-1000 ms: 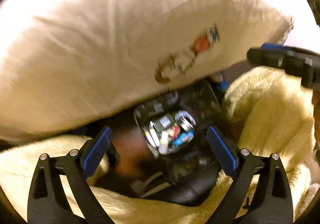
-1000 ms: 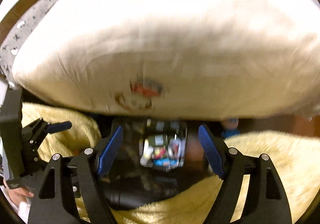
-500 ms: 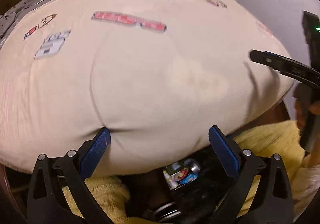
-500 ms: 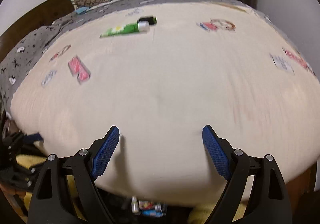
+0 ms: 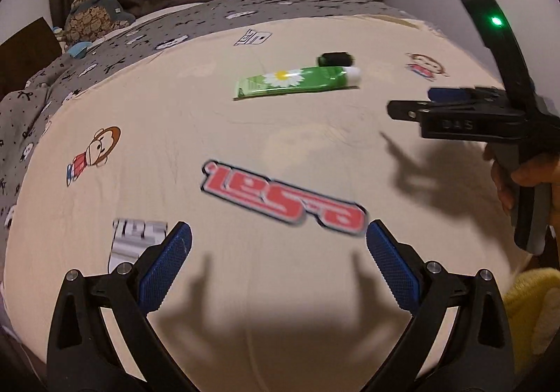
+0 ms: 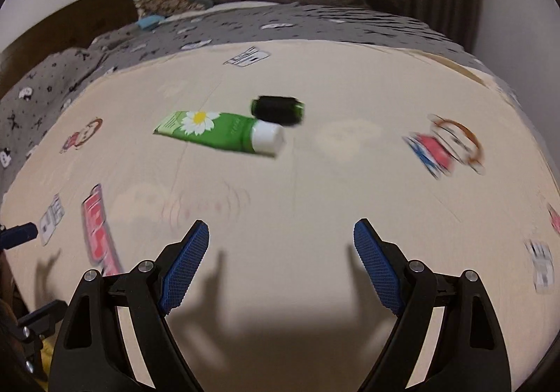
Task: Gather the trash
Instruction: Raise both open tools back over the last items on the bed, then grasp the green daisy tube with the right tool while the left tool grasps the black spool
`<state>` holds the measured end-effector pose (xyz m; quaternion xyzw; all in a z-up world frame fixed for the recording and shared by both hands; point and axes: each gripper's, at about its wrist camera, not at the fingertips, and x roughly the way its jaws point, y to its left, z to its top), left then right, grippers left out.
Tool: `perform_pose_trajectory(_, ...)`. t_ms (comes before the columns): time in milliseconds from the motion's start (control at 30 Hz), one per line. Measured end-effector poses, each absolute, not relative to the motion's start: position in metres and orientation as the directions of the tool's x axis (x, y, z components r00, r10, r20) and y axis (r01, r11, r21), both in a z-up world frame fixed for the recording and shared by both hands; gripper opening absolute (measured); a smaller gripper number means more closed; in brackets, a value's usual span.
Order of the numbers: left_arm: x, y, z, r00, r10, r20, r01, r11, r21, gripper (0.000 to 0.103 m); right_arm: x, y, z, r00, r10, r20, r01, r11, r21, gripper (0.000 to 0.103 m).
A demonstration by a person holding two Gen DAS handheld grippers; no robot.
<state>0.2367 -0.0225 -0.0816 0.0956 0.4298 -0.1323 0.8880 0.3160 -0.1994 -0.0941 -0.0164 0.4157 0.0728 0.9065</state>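
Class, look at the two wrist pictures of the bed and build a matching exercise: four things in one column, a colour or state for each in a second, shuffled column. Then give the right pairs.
Things:
1. tube
2. small bottle
3. left tool
4. sheet

Colour or state:
A. cream, printed with cartoon pictures
B. green with a white daisy and a white cap, lying on its side
C. open, holding nothing
D. dark, lying just behind the white cap

Pairs: 1-B, 2-D, 3-C, 4-A
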Motion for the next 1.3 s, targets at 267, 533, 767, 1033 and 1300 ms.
perform_pose_trajectory(267, 0.275, -0.004, -0.084, 0.573, -0.165, -0.803, 0.31, 0.95, 0.026, 0.095, 0.389, -0.164, -0.106, 0.612, 0.141, -0.778, -0.256, 0.966, -0.026, 0.085)
perform_pose_trajectory(533, 0.321, 0.006, -0.098, 0.525, -0.206, -0.826, 0.273, 0.96, -0.066, 0.095, 0.42, -0.131, -0.109, 0.567, 0.179, -0.804, -0.377, 0.924, -0.06, 0.085)
perform_pose_trajectory(767, 0.339, 0.006, -0.106, 0.513, -0.202, -0.834, 0.26, 0.963, -0.073, 0.095, 0.427, -0.114, -0.106, 0.532, 0.214, -0.819, -0.418, 0.908, -0.034, 0.049)
perform_pose_trajectory(1033, 0.355, -0.025, -0.102, 0.526, -0.198, -0.827, 0.292, 0.956, -0.043, 0.095, 0.424, -0.131, -0.091, 0.475, 0.307, -0.824, -0.425, 0.901, 0.091, 0.014)
perform_pose_trajectory(1300, 0.348, -0.044, -0.098, 0.536, -0.192, -0.822, 0.328, 0.945, -0.007, 0.095, 0.433, -0.136, -0.094, 0.358, 0.461, -0.812, -0.488, 0.834, 0.259, 0.017)
